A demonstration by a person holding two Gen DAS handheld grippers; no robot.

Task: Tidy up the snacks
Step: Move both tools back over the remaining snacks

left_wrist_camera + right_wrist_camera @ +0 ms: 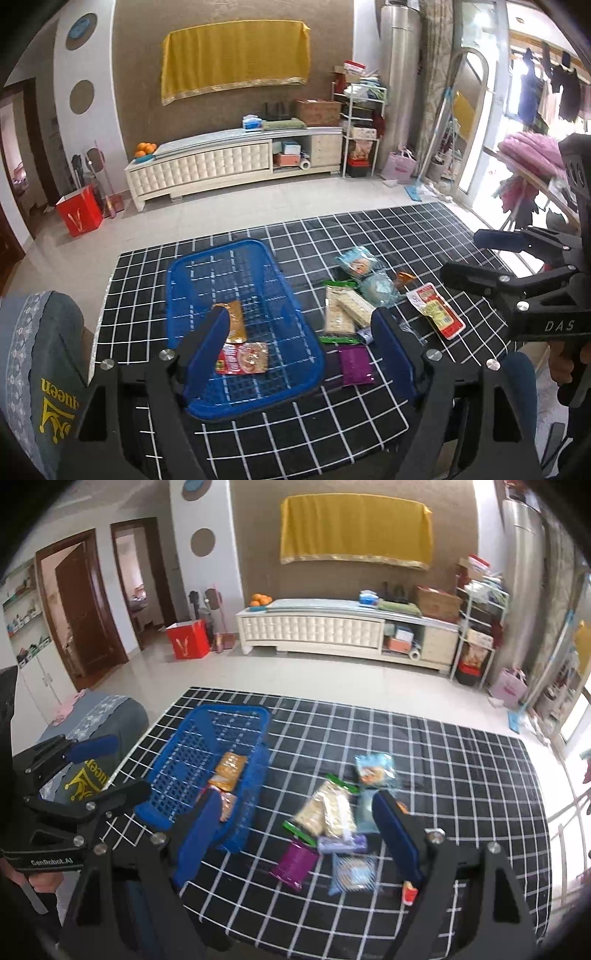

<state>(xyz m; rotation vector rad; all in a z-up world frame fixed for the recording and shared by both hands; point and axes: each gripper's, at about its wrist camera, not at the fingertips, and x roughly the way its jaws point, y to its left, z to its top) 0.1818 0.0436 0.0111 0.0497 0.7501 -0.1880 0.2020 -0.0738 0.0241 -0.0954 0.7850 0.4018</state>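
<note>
Snacks remain loose at centre frame beside the blue plastic mesh basket (207, 775); both claws hang spread, empty. Drop the right gripper (295, 830) squarely over the purple foil packet (294, 864), clear of neighbours.

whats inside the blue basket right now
Two snack packets lie on the floor of the blue basket: an orange-brown packet and a red and tan packet. The left gripper's finger covers part of the basket floor, so anything behind it is hidden.
</note>
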